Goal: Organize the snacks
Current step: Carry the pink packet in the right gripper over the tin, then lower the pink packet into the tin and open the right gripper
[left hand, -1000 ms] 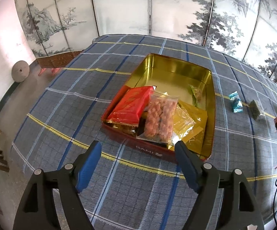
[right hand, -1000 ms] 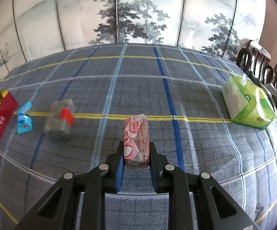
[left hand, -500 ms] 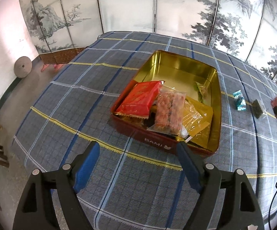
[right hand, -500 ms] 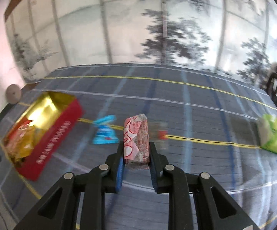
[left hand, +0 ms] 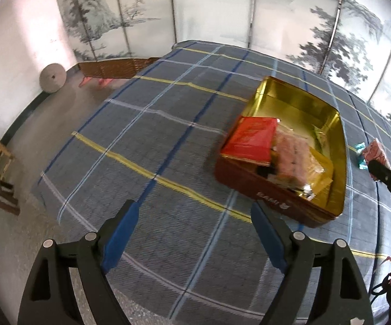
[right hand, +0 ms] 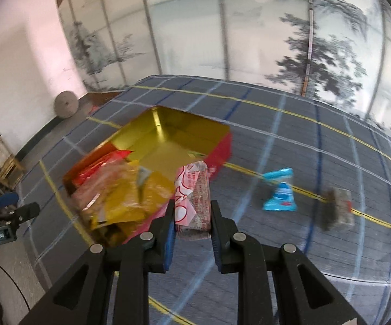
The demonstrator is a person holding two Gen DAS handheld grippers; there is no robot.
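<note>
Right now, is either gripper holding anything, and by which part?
The right gripper pinches the pink-and-white snack packet by its near end, long sides between the jaws. The left gripper is open, empty.

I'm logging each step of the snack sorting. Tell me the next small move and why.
Probably carry the pink snack pack, clamped in the right tool, a little further over the tin and release it: the pack sits by the tin's near wall, and bare gold floor shows beyond.

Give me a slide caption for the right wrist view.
Right gripper carries a pink snack pack toward the gold-lined tin; blue packet waits on the cloth.
</note>
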